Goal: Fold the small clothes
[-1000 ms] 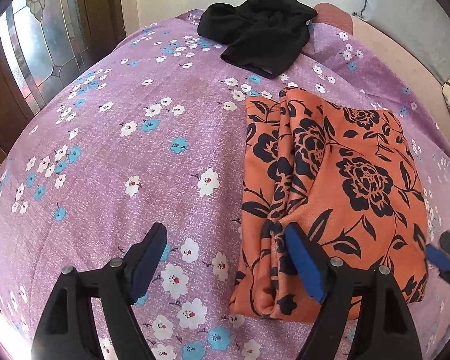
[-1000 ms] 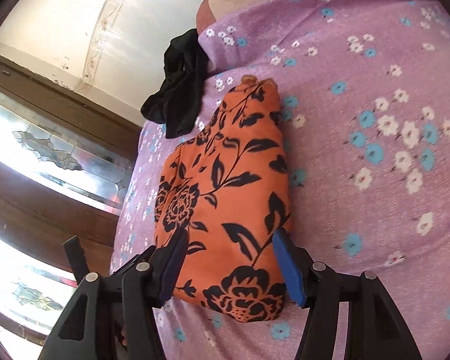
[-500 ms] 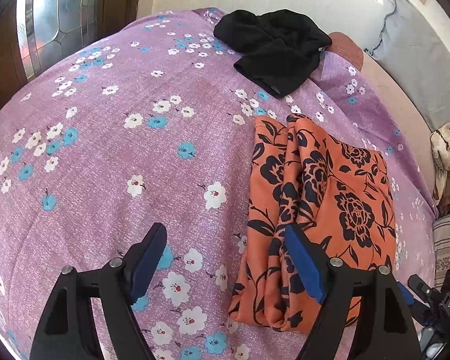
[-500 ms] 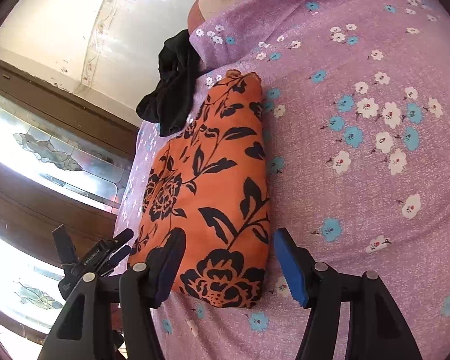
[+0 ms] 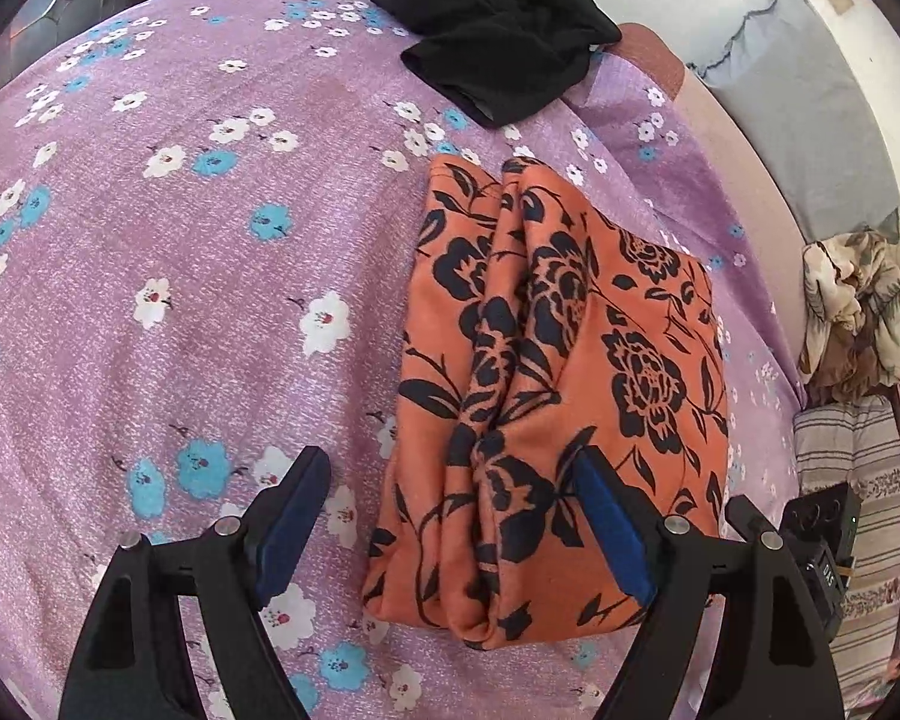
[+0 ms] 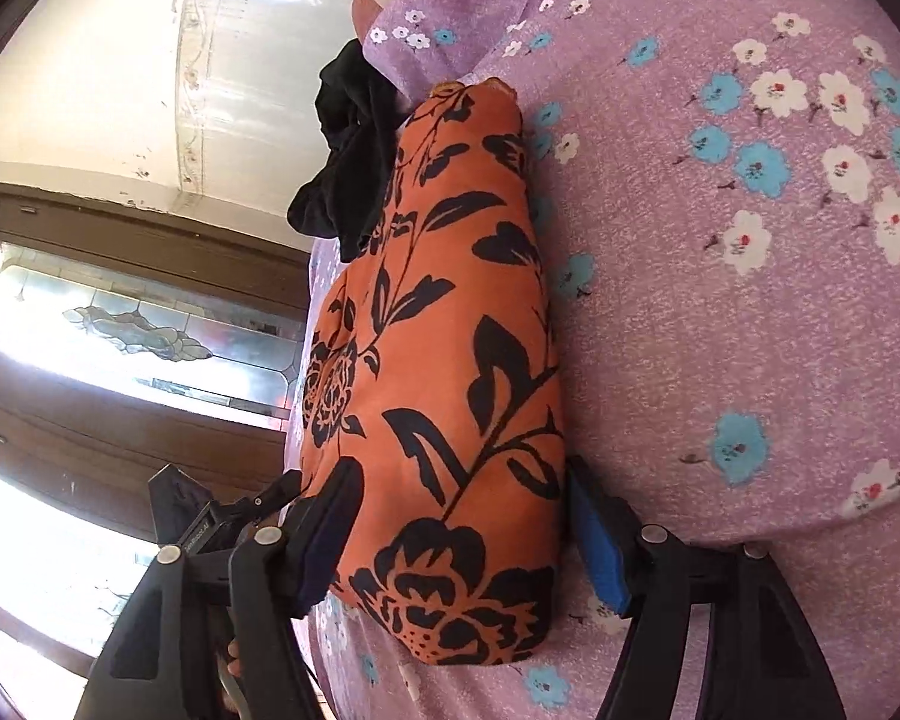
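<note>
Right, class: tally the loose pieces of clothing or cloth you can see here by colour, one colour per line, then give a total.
Orange with black flowers: 1, the folded cloth on the purple bedsheet
Black: 1, the crumpled garment at the sheet's far end
Beige patterned: 1, the bundled cloth beside the bed
Total: 3

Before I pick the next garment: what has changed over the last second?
The right gripper has dropped closer to the folded orange floral cloth, and its fingers are opening around the near end. The left gripper tilted down, open, one of its fingers over the cloth's edge. The cloth and the black garment stayed put on the purple bedsheet.
</note>
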`<state>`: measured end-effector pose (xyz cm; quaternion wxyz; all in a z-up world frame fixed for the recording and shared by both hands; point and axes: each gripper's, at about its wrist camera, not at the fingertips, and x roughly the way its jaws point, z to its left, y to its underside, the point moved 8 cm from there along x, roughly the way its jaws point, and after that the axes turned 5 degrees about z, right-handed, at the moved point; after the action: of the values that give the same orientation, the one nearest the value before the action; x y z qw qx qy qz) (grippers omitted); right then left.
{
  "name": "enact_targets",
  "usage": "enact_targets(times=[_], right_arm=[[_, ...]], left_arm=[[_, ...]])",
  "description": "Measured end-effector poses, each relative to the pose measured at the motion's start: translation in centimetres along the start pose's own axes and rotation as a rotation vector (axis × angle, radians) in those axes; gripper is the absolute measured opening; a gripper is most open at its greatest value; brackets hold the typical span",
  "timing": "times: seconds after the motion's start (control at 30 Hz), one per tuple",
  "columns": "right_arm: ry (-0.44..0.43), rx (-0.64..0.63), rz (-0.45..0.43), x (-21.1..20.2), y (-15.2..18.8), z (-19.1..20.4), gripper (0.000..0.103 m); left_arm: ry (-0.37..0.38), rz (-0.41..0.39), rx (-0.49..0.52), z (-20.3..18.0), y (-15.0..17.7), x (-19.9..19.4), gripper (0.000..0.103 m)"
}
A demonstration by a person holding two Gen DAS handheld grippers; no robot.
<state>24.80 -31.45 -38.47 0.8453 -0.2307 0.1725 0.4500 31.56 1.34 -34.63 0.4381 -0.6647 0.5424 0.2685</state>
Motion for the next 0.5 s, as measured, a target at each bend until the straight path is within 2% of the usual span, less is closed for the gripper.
enact_targets(times=[0.03,0.13,0.3,0.43,0.5], right_arm=[[0.002,-0.015,-0.005,0.3,-0.2,0.4,0.081],[0.01,-0.056,-0.012,1.6,-0.9,1.2,0.082],[0.067,-0.123,-0.031,3.0,-1.3,1.9,0.078],[0.12,-0.185,-0.08,3.3,-0.9,1.9,0.069],[0.133,-0.202,-0.101,3.4,-0.7,2.0,0.066]], left_arm=[[0.014,0.011,0.012,-0.4,0.2,0.2,0.083],[0.036,0.058,0.031,-1.1,0.8,1.3,0.083],[0.025,0.039,0.045,-1.5,0.8,1.7,0.083],[0.014,0.012,0.072,-2.1,0.8,1.5,0.058],[-0.003,-0.011,0.099,-2.7,0.8,1.4,0.053]])
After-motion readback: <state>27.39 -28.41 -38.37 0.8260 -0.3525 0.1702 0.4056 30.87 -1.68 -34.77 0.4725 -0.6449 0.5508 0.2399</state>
